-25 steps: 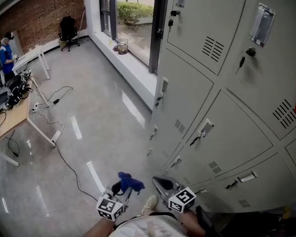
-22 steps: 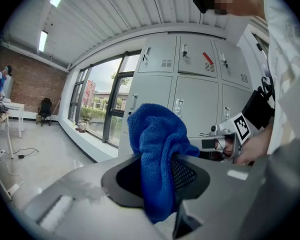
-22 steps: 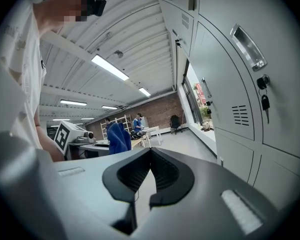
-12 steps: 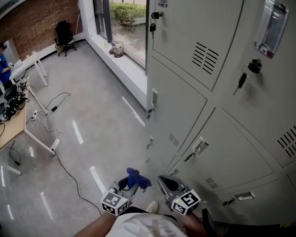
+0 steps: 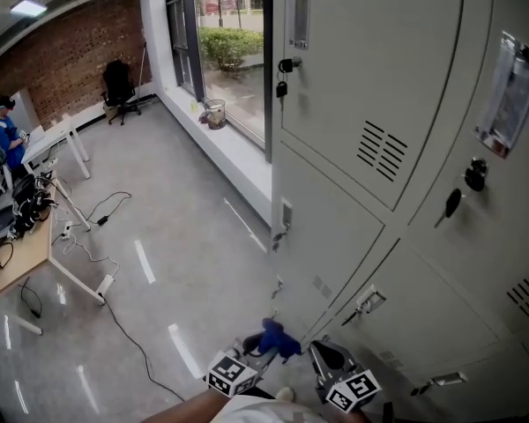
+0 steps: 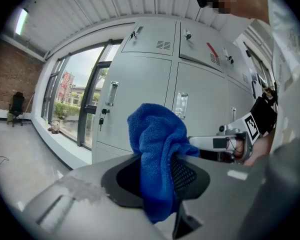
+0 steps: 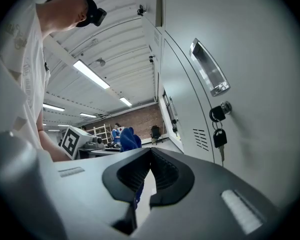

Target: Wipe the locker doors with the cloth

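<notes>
We face the grey locker doors (image 5: 370, 104). Low beside them, our right claw (image 7: 150, 156) is closed on nothing. Our left claw (image 6: 157, 176) grips the bunched blue cloth (image 6: 157, 149) near those doors.

Floor (image 5: 159, 236): pale grey and glossy, with streaks of reflected light.
Window (image 5: 229, 51): tall, dark-framed, with a green hedge (image 5: 234, 42) outside.
Bin (image 5: 215, 113): small, on the low ledge at the window's foot.
Brick wall (image 5: 70, 42): red, at the room's far end.
Chair (image 5: 119, 82): black office chair, near the corner between the brick wall and the window.
Surface (image 5: 57, 135): white, on white legs, at the left; a person in blue (image 5: 7, 135) stands just beside it.
Cables (image 5: 106, 208): black, trailing loose over the floor.
Ceiling light (image 5: 26, 7): lit panel, top left.
</notes>
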`<state>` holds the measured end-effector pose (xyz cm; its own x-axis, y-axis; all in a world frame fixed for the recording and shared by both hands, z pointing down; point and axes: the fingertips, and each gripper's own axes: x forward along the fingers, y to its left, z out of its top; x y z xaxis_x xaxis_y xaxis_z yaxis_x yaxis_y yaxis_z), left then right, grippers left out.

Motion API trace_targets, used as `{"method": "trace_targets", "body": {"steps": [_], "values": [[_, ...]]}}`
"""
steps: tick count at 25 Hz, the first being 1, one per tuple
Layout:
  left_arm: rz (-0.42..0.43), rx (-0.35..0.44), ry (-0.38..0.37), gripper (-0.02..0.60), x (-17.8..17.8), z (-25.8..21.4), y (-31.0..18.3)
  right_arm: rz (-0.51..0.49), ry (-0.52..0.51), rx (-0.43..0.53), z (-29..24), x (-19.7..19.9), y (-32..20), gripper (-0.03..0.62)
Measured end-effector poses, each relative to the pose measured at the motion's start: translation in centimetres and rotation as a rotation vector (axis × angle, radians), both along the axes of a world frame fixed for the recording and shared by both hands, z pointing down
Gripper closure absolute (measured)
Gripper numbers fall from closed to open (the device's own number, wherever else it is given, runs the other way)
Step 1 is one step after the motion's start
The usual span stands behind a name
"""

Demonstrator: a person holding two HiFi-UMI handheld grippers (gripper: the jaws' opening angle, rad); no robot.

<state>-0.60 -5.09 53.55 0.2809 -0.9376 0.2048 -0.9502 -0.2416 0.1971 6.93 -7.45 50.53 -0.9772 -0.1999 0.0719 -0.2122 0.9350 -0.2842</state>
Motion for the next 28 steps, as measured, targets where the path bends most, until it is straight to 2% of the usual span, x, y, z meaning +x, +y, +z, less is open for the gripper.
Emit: {"method": "trace_targets", "body": {"steps": [9,16,20,24,28], "values": [[0.151,0.073,0.008,0.454,-4.1,-2.3,-3.4,0.164,0.002,0.060,-1.9,-3.2,-2.8,0.586],[0.198,0.097,-0.016,0.454,-9.1,-3.8,-5.0,0.249,-0.019,0.096,-3.6,-6.9,-5.0,0.586],[0.261,0.108,-0.015,0.454,-9.8,-4.6,-6.0,0.295,-0.015,0.105,-4.5,-7.8,-5.3,0.586],[0.284,0.169,-0.051,0.454,-10.8,-6.0,-6.9,0.342,-0.009,0.120,-5.3,-8.3,-5.8,0.586],[0.317,0.197,-0.052,0.454,-11.7,-7.4,-7.3,0.367,-0.002,0.129,-5.9,-9.4,-6.0,0.586]]}}
